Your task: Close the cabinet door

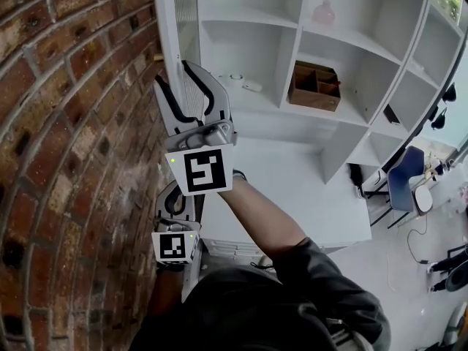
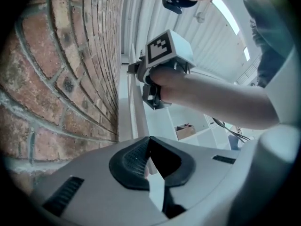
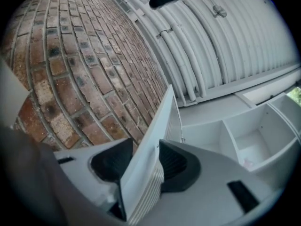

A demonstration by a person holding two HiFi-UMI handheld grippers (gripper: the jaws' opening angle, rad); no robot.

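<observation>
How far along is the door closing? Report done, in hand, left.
Done: the right gripper and the left gripper are both clamped on the cabinet door edge. In hand: the door stands wide open beside the brick wall, leaving the shelves exposed. Left: swing it across the shelves, shut it, release.

White ribbed cabinet door (image 3: pixel 149 166), open, seemingly near brick wall (image 3: pixel 80 65)

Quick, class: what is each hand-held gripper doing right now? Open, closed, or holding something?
Left hand-held gripper: closed on the cabinet door edge.
Right hand-held gripper: closed on the same door edge, higher up.
</observation>
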